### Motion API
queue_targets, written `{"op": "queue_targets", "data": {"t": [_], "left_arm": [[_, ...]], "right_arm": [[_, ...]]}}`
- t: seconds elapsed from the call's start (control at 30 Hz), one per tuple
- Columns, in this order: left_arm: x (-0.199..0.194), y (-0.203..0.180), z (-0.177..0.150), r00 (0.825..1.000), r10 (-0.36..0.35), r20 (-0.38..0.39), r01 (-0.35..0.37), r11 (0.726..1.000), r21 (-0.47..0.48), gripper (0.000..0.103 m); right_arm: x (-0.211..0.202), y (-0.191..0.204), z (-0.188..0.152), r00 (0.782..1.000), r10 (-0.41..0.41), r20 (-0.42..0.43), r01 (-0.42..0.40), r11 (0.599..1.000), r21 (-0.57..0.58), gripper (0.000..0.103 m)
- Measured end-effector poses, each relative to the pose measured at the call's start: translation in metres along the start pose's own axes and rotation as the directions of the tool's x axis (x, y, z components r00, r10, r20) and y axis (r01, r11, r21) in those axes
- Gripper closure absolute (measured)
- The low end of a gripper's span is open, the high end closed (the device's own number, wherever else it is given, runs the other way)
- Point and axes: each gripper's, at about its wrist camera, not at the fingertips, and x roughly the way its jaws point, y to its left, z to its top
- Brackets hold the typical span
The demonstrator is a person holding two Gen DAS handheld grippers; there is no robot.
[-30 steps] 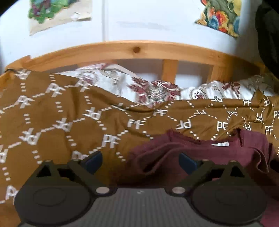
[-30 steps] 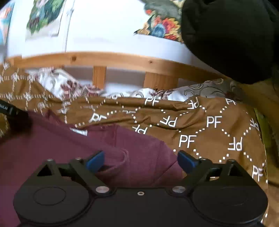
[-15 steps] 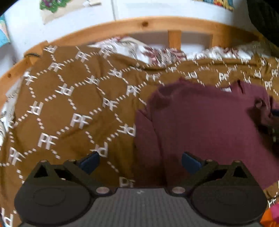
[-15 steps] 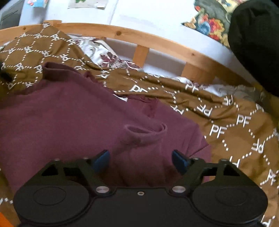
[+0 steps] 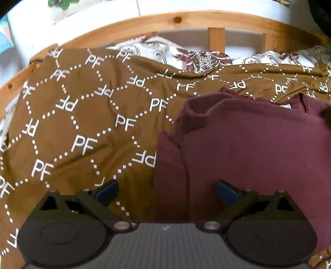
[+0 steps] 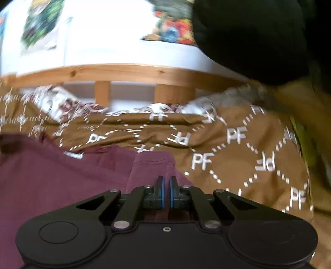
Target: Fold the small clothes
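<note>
On the bed: a maroon shirt (image 5: 258, 149) lies spread over a brown bedspread (image 5: 82, 124) printed with white PF letters and dotted diamonds
Shirt, left wrist view: fills the right half of the frame, its left edge bunched into folds, a white neck label near the far edge
Shirt, right wrist view: maroon shirt (image 6: 51, 175) covers the lower left, with a sleeve standing up just ahead of the fingers
Left gripper (image 5: 166, 191): released, blue pads wide apart, one over the bedspread and one over the shirt, nothing between them
Right gripper (image 6: 166, 186): pads drawn almost together at the sleeve; whether cloth is pinched between them cannot be told
Behind the bedspread: floral sheet (image 5: 196, 58), then a wooden bed rail (image 5: 186, 18) with slats
Wall: white, with colourful pictures
Upper right, right wrist view: a large black shape (image 6: 258, 37), blurred
</note>
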Motion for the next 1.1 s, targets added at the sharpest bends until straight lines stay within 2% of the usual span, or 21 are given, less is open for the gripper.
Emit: {"op": "queue_targets", "data": {"t": [0.03, 0.1, 0.13, 0.2, 0.27, 0.37, 0.4, 0.43, 0.47, 0.5, 0.53, 0.57, 0.6, 0.67, 0.73, 0.8, 0.87, 1.0, 1.1], "left_arm": [[0.0, 0.002, 0.0, 1.0, -0.006, -0.005, 0.006, 1.0, -0.014, 0.002], [-0.001, 0.007, 0.001, 1.0, -0.017, 0.001, 0.017, 0.999, -0.039, 0.002], [-0.002, 0.009, 0.003, 0.999, -0.023, 0.028, 0.024, 0.999, -0.045, 0.002], [-0.006, 0.013, 0.008, 0.994, -0.024, 0.103, 0.03, 0.998, -0.054, 0.002], [-0.009, 0.014, 0.018, 0.978, -0.031, 0.208, 0.041, 0.998, -0.045, 0.002], [-0.003, 0.009, 0.03, 0.953, -0.064, 0.296, 0.063, 0.998, 0.012, 0.006], [-0.001, 0.007, 0.033, 0.948, -0.074, 0.31, 0.068, 0.997, 0.031, 0.014], [0.002, 0.005, 0.035, 0.946, -0.091, 0.312, 0.08, 0.996, 0.047, 0.031], [0.007, 0.004, 0.037, 0.946, -0.12, 0.3, 0.107, 0.992, 0.059, 0.048], [0.01, 0.001, 0.037, 0.947, -0.151, 0.283, 0.138, 0.988, 0.066, 0.093], [0.013, 0.002, 0.037, 0.947, -0.182, 0.265, 0.173, 0.983, 0.055, 0.099], [0.013, 0.005, 0.035, 0.941, -0.195, 0.275, 0.197, 0.98, 0.021, 0.099], [0.012, 0.008, 0.034, 0.936, -0.191, 0.295, 0.2, 0.98, -0.001, 0.1], [0.007, 0.013, 0.035, 0.935, -0.151, 0.321, 0.172, 0.984, -0.038, 0.1], [0.001, 0.023, 0.036, 0.928, -0.13, 0.348, 0.176, 0.979, -0.102, 0.1], [0.0, 0.029, 0.04, 0.927, -0.1, 0.361, 0.159, 0.977, -0.139, 0.1], [0.003, 0.03, 0.041, 0.931, -0.082, 0.357, 0.14, 0.98, -0.139, 0.1], [0.011, 0.023, 0.041, 0.941, -0.1, 0.323, 0.14, 0.985, -0.101, 0.099], [0.012, 0.023, 0.041, 0.95, -0.124, 0.287, 0.16, 0.981, -0.106, 0.092]], "right_arm": [[0.001, -0.003, 0.0, 1.0, 0.006, -0.005, -0.006, 1.0, 0.019, 0.096], [0.0, -0.003, 0.0, 1.0, -0.003, -0.006, 0.003, 0.999, 0.032, 0.081], [0.0, -0.005, 0.0, 1.0, 0.003, -0.001, -0.002, 0.999, 0.045, 0.077], [-0.003, -0.008, 0.001, 0.999, 0.04, 0.003, -0.04, 0.995, 0.095, 0.058], [-0.002, -0.009, 0.0, 0.997, 0.074, 0.003, -0.074, 0.989, 0.128, 0.047], [0.004, -0.006, -0.003, 0.997, 0.066, -0.027, -0.062, 0.992, 0.111, 0.046], [0.007, -0.006, -0.005, 0.998, 0.06, -0.034, -0.056, 0.993, 0.106, 0.049], [0.009, -0.006, -0.006, 0.997, 0.058, -0.042, -0.054, 0.993, 0.101, 0.051], [0.01, -0.006, -0.007, 0.997, 0.056, -0.045, -0.051, 0.994, 0.096, 0.062], [0.011, -0.006, -0.007, 0.998, 0.051, -0.047, -0.046, 0.995, 0.09, 0.074], [0.011, -0.006, -0.007, 0.998, 0.04, -0.051, -0.035, 0.995, 0.088, 0.083], [0.011, -0.006, -0.005, 0.998, 0.035, -0.054, -0.03, 0.995, 0.093, 0.093], [0.01, -0.007, -0.003, 0.999, 0.035, -0.042, -0.031, 0.994, 0.101, 0.095], [0.002, -0.004, 0.004, 1.0, 0.014, 0.018, -0.016, 0.996, 0.087, 0.096], [-0.005, 0.0, 0.01, 0.997, -0.006, 0.081, 0.002, 0.999, 0.05, 0.096], [-0.008, 0.002, 0.013, 0.993, -0.023, 0.115, 0.019, 0.999, 0.032, 0.096], [-0.001, 0.002, 0.011, 0.995, -0.035, 0.089, 0.034, 0.999, 0.019, 0.096], [0.017, 0.003, -0.002, 0.998, -0.059, 0.008, 0.059, 0.998, -0.014, 0.094], [0.019, 0.004, -0.006, 0.998, -0.068, -0.01, 0.068, 0.998, -0.015, 0.088]]}}
